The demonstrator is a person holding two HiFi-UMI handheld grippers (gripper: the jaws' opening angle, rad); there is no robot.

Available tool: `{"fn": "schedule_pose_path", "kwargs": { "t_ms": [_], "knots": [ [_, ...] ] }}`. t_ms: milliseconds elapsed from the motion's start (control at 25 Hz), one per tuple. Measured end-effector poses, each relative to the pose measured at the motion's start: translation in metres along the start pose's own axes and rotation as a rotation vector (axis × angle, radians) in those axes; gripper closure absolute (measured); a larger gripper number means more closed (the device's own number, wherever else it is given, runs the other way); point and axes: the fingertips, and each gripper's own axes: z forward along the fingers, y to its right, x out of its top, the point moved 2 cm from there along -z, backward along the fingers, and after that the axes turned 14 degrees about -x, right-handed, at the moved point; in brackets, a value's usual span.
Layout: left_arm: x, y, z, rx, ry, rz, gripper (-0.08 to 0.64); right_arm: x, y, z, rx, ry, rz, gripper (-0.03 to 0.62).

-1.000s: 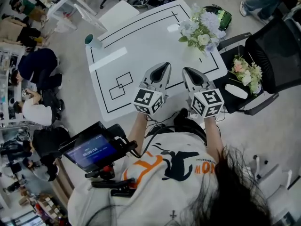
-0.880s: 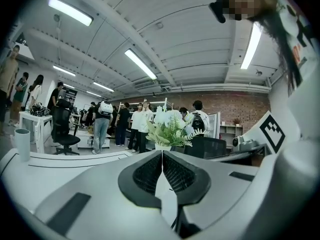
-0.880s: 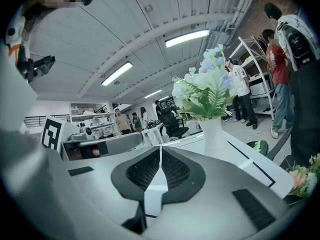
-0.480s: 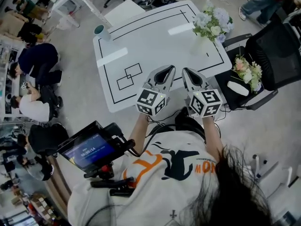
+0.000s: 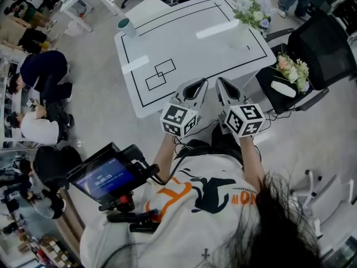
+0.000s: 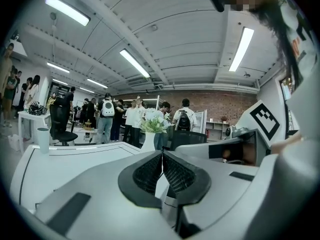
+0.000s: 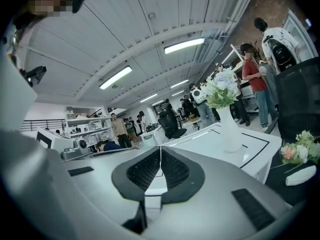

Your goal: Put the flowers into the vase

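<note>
Both grippers close to my chest, short of the table (image 5: 184,43). Left gripper (image 6: 161,153) fingers together, nothing between; right gripper (image 7: 160,148) the same. Loose flowers (image 5: 293,71) lie on a chair (image 5: 329,54) off the table's right side, beside a white object (image 5: 283,88). Vase (image 7: 229,129) stands at the far right corner, near the edge, already holding a bunch (image 7: 220,91). Risks as I judge them: a grab at the chair could catch the white object or crush thin stems; forcing more stems into a crowded neck could tip the vase off that corner.
</note>
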Motion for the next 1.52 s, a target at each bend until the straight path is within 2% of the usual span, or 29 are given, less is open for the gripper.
{"fn": "schedule_pose_path", "kwargs": {
  "t_ms": [360, 880, 1240, 1520],
  "knots": [
    [-0.027, 0.042, -0.033, -0.015, 0.005, -0.046, 0.546, -0.026, -0.01, -0.053, -0.045, -0.003, -0.024, 0.575],
    [-0.02, 0.106, -0.009, 0.049, 0.017, -0.038, 0.546, -0.017, 0.015, -0.102, 0.041, -0.008, -0.041, 0.578],
    [-0.019, 0.154, 0.01, 0.075, 0.018, -0.023, 0.546, -0.012, 0.043, -0.14, 0.066, 0.004, -0.056, 0.578],
    [-0.029, 0.168, 0.004, 0.101, 0.025, -0.039, 0.546, -0.019, 0.046, -0.156, 0.072, 0.01, -0.068, 0.578]
  ]
}}
